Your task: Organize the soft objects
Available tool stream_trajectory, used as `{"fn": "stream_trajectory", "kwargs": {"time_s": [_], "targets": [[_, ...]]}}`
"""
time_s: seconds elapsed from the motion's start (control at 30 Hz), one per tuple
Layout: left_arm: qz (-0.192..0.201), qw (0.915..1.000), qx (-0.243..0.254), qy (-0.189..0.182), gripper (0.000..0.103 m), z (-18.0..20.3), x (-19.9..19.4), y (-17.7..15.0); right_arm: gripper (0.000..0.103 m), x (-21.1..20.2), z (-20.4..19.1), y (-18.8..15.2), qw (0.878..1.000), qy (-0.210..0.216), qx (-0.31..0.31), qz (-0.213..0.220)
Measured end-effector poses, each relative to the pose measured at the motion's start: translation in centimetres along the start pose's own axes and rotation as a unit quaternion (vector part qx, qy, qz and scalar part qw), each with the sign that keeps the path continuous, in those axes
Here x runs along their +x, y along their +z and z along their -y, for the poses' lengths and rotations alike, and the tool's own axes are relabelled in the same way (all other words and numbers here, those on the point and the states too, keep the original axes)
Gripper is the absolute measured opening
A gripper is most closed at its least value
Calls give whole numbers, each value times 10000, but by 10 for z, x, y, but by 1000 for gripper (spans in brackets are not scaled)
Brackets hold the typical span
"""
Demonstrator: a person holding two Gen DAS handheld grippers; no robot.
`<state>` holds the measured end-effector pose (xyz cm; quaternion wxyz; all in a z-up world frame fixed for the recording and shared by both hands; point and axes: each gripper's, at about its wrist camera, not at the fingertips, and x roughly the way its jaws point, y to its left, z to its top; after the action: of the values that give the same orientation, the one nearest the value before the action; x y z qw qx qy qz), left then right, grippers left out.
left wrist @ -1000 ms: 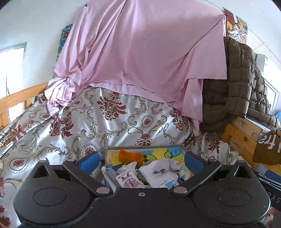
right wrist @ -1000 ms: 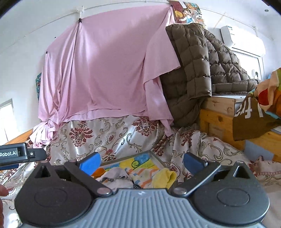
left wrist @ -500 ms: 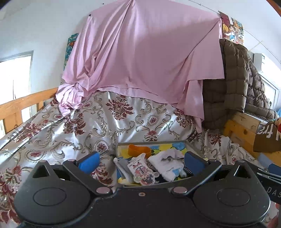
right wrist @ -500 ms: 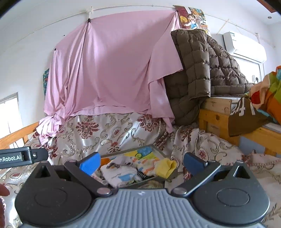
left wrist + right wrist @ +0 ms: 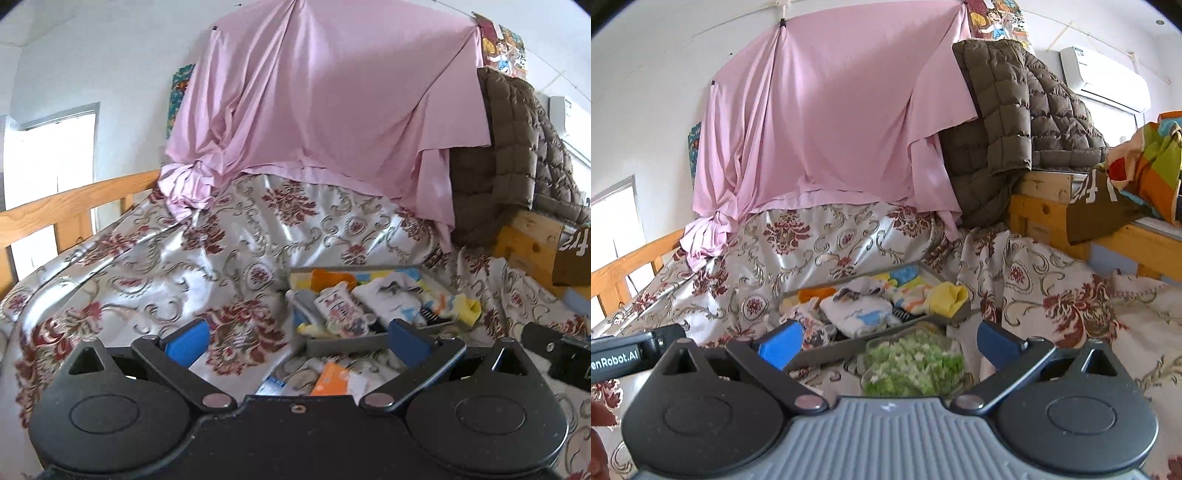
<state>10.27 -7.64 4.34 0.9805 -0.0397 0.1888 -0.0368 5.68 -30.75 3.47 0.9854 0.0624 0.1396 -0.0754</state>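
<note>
A grey tray (image 5: pixel 354 343) full of small soft clothes and socks sits on the floral bedspread (image 5: pixel 155 273). It also shows in the right wrist view (image 5: pixel 820 349). My left gripper (image 5: pixel 297 341) is open and empty, a little short of the tray's near left corner. An orange and white packet (image 5: pixel 332 380) lies on the bed below it. My right gripper (image 5: pixel 888 341) is open and empty, above a green and white patterned cloth (image 5: pixel 912 363) that lies just in front of the tray. A yellow sock (image 5: pixel 947 297) hangs over the tray's right end.
A pink sheet (image 5: pixel 332 107) hangs at the back of the bed. A brown quilted jacket (image 5: pixel 1008 122) lies over a wooden frame (image 5: pixel 1045 210) at the right. A wooden rail (image 5: pixel 66 206) runs along the left. The other gripper's body (image 5: pixel 624 356) shows at the left edge.
Both grippers have pulled back and risen from the tray. The tray now lies farther off, and the packet and the green cloth have come into view in front of it.
</note>
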Motion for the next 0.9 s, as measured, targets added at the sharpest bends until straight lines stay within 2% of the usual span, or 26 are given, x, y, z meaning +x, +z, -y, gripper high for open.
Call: {"fn": "stream_trajectory", "kwargs": {"time_s": [0.5,0.67,0.9], "targets": [[-254,9994,-66,216,102,-37,-24,-36,103,-32,-34,-27,9986,-186,-426,-261],[-313,9989,-150,314,102,-46,-25,-42,103,-35,-42,-34,9978,-224,-502,-381],[-586,9966,12,578,102,-49,-22,-56,103,-31,-52,-42,9963,-196,-617,-564]]}}
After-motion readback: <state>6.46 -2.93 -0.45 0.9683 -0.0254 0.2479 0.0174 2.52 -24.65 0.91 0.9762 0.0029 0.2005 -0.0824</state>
